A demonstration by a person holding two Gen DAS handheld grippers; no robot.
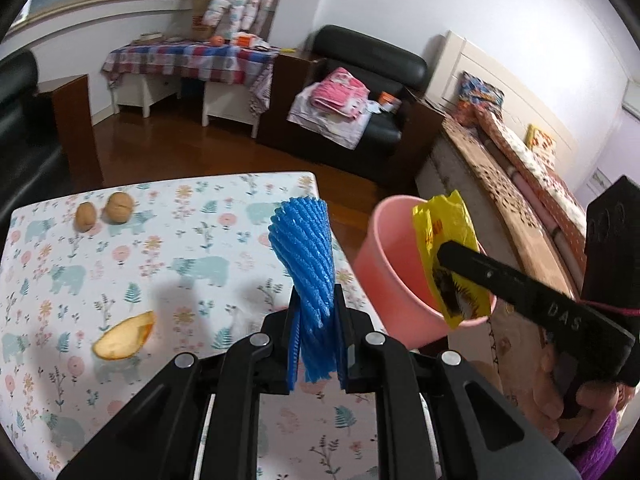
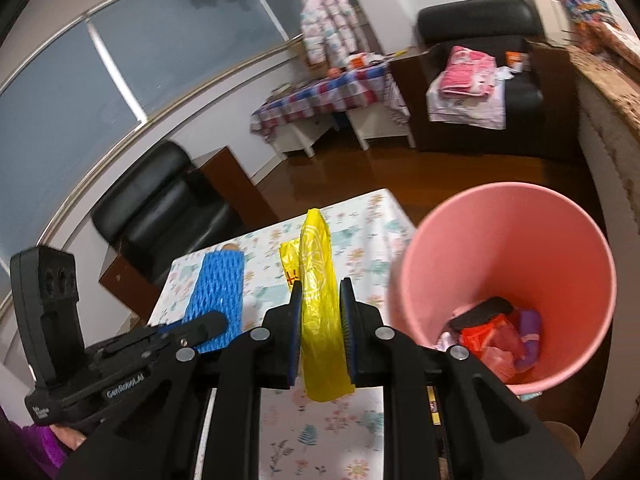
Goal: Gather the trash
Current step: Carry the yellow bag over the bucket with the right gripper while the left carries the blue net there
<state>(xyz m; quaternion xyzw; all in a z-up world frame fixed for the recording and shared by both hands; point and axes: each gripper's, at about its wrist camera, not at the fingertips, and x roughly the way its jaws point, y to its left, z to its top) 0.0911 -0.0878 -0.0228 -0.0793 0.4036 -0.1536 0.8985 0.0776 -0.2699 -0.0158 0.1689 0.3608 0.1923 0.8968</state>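
My left gripper [image 1: 318, 328] is shut on a blue foam fruit net [image 1: 306, 256] and holds it above the floral table [image 1: 192, 272]. It also shows in the right wrist view [image 2: 218, 300]. My right gripper [image 2: 320, 312] is shut on a yellow snack wrapper [image 2: 318, 280], held beside the pink bin [image 2: 512, 240]. In the left wrist view the wrapper [image 1: 448, 240] hangs at the bin's [image 1: 384, 264] rim. The bin holds red and purple trash [image 2: 500, 332]. An orange peel [image 1: 124, 336] and two walnuts [image 1: 106, 212] lie on the table.
The pink bin stands off the table's right edge over the wooden floor [image 1: 200, 148]. A bed [image 1: 520, 184] lies to the right. A black armchair [image 1: 360, 92] with folded clothes and a checked side table [image 1: 188, 60] stand at the back.
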